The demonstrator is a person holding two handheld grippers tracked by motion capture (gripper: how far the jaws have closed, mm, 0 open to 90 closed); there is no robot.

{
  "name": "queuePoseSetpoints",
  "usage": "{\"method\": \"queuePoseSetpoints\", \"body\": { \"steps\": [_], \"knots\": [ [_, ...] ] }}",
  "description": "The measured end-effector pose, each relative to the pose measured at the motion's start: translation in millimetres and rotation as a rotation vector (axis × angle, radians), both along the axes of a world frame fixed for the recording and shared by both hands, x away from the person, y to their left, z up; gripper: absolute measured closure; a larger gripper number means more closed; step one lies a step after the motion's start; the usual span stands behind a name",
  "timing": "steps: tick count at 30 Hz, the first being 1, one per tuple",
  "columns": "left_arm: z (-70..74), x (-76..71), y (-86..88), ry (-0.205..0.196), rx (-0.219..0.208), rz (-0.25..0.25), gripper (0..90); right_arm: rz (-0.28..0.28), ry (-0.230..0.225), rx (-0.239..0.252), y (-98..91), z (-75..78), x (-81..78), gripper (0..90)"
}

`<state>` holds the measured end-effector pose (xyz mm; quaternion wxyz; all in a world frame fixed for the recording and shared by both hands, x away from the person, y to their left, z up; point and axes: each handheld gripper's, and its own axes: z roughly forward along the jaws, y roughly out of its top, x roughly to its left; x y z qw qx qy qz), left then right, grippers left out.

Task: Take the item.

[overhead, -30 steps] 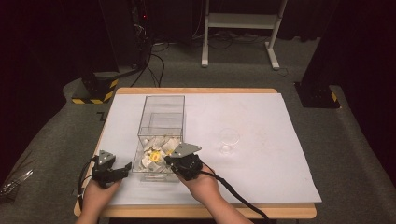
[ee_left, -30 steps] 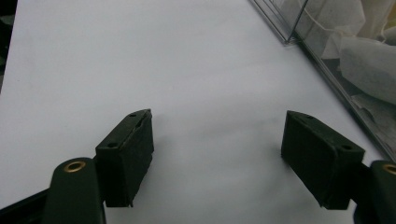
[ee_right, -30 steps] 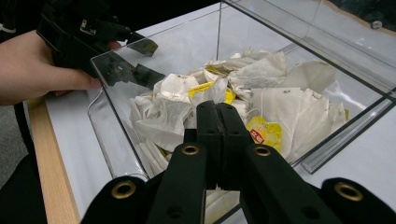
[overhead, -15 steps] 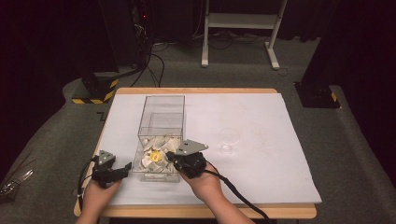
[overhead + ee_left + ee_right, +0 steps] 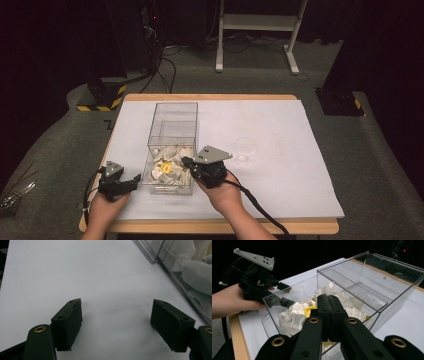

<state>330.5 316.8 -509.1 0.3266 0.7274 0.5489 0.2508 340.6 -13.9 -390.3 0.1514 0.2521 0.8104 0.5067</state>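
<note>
Our left gripper (image 5: 131, 181) rests on the white sheet (image 5: 280, 150) just left of the clear box (image 5: 172, 145), jaws wide and empty. The tea bags (image 5: 167, 167) lie heaped in the box's near compartment. Our right gripper (image 5: 186, 162), nearer, hangs over that pile with jaws pressed together; whether they pinch anything, we cannot tell.

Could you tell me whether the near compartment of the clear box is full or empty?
Partly full: white tea bags lie piled in the clear box's near compartment, with one yellow tag among them; the far compartment looks empty.
</note>
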Motion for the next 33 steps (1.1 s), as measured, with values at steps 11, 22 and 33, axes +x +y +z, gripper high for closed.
{"method": "queuePoseSetpoints", "body": {
  "steps": [11,22,33],
  "knots": [
    [0.0,0.0,0.0,0.000,0.000,0.000,25.7,-0.015,-0.011,0.029,-8.5,8.5,2.3,89.6],
    [0.0,0.0,0.1,0.001,0.000,-0.001,25.7,-0.039,-0.040,0.053,-19.9,23.1,6.6,89.6],
    [0.1,0.1,0.2,0.001,0.000,-0.002,25.6,-0.073,-0.041,0.046,-33.1,23.1,11.7,89.6]
  ]
}}
